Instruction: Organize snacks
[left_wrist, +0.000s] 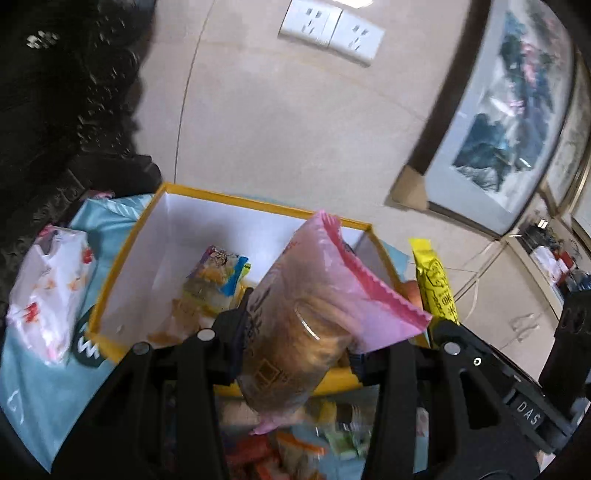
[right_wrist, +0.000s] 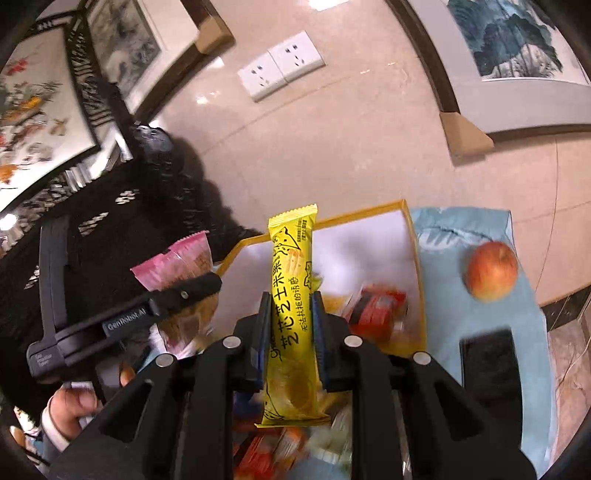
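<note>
1. You are mid-carry: the left gripper has its jaws clamped on a pink snack pouch, held above the near edge of the yellow-rimmed box.
2. Your right gripper has its jaws pinched narrow on a yellow snack bar, also over the box.
3. Next, I judge, lower each over the box's bare white floor, clear of the packets inside, then release.

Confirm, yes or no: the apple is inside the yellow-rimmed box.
No: in the right wrist view the apple lies on the blue cloth, outside the box.
</note>
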